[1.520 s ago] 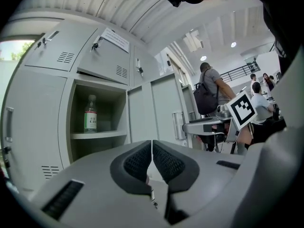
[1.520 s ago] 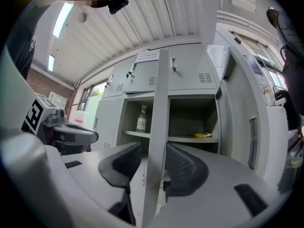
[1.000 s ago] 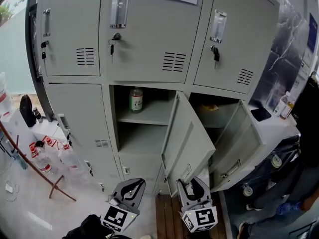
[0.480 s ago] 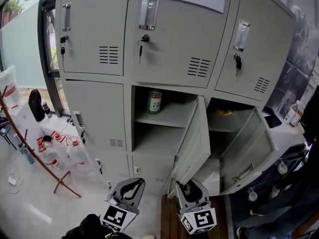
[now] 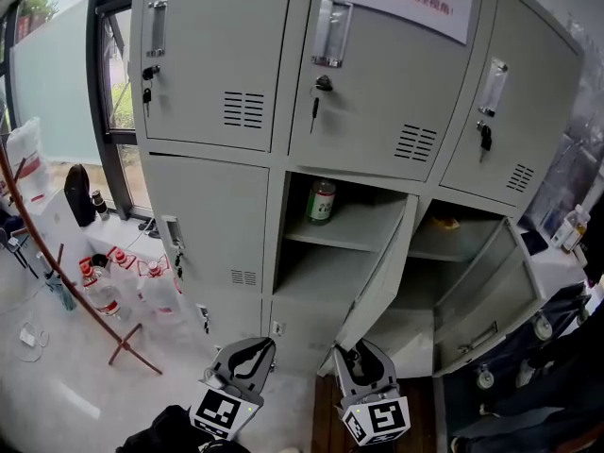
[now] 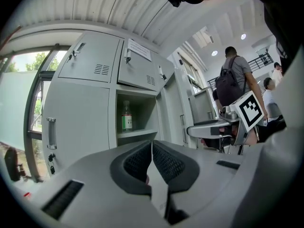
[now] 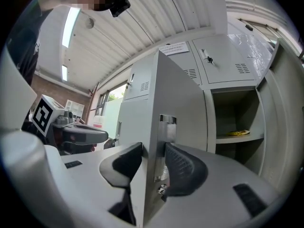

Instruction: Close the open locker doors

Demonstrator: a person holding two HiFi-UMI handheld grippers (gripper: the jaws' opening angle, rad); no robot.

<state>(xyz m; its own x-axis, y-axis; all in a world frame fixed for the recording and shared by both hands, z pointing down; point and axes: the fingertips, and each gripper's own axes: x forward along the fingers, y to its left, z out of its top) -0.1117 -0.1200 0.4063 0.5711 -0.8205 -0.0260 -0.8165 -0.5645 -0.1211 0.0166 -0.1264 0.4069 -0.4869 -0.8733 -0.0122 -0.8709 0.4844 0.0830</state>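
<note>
The left tongs (image 6: 151,151) are pinched together, with nothing between them. Just to their right, the right tongs (image 7: 153,158) clamp the free edge of the middle locker door (image 5: 377,272), one pad on each face. That door stands half open ahead of them. Farther right of the right tongs, a second door (image 5: 486,295) hangs wide open. Beyond both tongs, a bottle (image 5: 321,201) stands on the middle compartment's shelf (image 5: 344,234).
</note>
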